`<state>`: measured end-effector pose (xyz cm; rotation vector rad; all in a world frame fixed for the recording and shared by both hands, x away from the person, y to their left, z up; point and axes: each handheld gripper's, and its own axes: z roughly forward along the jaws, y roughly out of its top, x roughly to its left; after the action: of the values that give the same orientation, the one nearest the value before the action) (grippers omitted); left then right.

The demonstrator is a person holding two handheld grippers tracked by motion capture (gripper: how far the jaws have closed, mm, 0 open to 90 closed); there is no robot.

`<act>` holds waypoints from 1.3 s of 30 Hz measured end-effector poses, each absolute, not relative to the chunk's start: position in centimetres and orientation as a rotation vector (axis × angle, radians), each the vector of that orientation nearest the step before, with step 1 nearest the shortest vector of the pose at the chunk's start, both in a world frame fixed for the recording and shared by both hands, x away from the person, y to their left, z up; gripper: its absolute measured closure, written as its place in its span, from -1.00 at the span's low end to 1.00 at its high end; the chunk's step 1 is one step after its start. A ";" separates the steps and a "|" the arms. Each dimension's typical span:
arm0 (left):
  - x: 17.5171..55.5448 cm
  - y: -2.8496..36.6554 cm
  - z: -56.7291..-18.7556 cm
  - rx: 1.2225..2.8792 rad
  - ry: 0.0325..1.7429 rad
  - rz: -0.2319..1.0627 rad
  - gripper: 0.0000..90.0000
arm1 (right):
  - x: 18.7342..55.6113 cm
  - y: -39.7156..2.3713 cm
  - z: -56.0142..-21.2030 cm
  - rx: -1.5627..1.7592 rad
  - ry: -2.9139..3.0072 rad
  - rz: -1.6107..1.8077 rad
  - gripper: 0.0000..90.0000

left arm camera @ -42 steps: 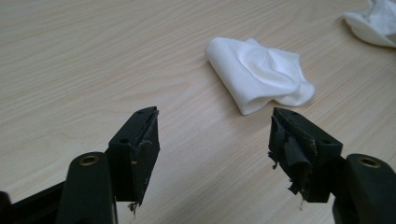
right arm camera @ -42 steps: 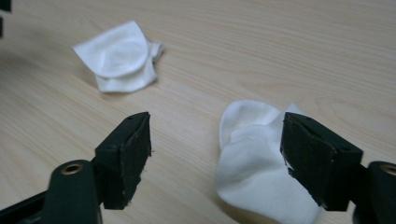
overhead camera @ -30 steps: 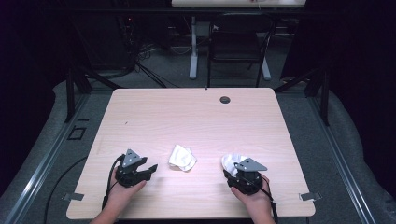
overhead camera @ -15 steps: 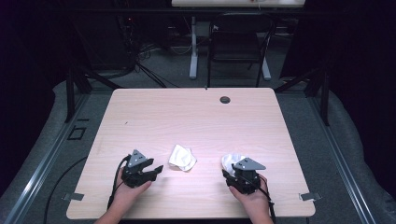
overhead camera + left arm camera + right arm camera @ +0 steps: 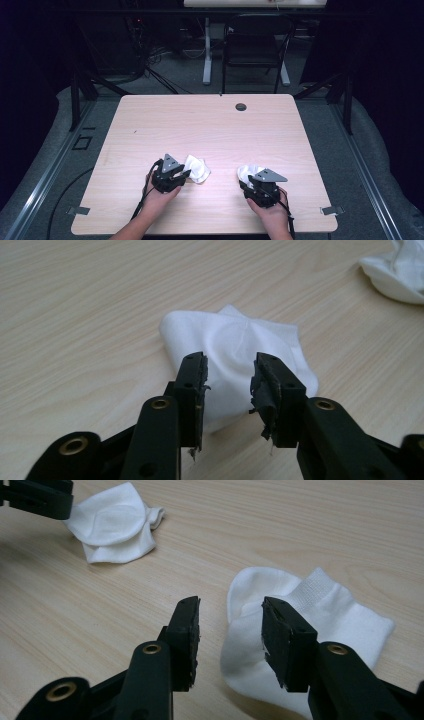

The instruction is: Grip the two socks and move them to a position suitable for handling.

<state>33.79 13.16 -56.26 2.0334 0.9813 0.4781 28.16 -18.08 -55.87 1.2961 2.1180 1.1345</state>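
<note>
**Socks lined up, both sets of jaws closing in**

Jaws first: my left gripper (image 5: 229, 385) has its jaws partly spread and they've just been closing, with the crumpled left sock (image 5: 239, 350) bulging up between the tips. I can't see the pads pressing the cloth yet, so that's a straddle, not a pinch. Over on my right gripper (image 5: 230, 630) the jaws stand wider and have also just been closing a little; the right sock (image 5: 305, 615) lies flat under and just beyond the right-hand jaw, its ribbed cuff pointing away from me, with cloth peeking into the gap but nothing gripped.

Pulling back to the high view: left gripper (image 5: 181, 174) sits at the near-left of the tabletop (image 5: 210, 125) with its sock (image 5: 198, 169) touching the tips, right gripper (image 5: 255, 181) near-right with its sock (image 5: 248, 172) tucked at the nose. The two socks are well apart.

Handling, as I judge it: these are light, limp, thin white cotton. Nothing fragile, nothing slippery, but they'll sag and unfold the moment I lift. On the left I'd bite the raised fold, where there's bulk to grab. On the right, the thicker ribbed cuff or the doubled edge near the heel looks the surest hold; a flat single layer could slide out from under the pads.
</note>
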 end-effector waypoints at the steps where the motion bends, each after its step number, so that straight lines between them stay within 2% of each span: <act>1: 33.8 13.2 -56.3 2.033 0.981 0.478 0.58 | 28.2 -18.1 -55.9 1.296 2.118 1.135 0.32; 8: 34.9 11.8 -56.4 2.092 0.999 0.475 0.74 | 28.2 -18.1 -55.8 1.282 2.127 1.136 0.33; 16: 35.1 11.2 -57.4 2.138 1.010 0.434 0.82 | 28.3 -18.0 -56.0 1.282 2.143 1.142 0.33; 39: 32.4 10.2 -57.9 2.133 0.985 0.360 0.82 | 28.2 -17.6 -56.0 1.274 2.152 1.149 0.33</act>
<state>32.41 10.18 -57.90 2.1326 0.9854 0.3600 28.19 -17.59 -55.99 1.2736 2.1519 1.1492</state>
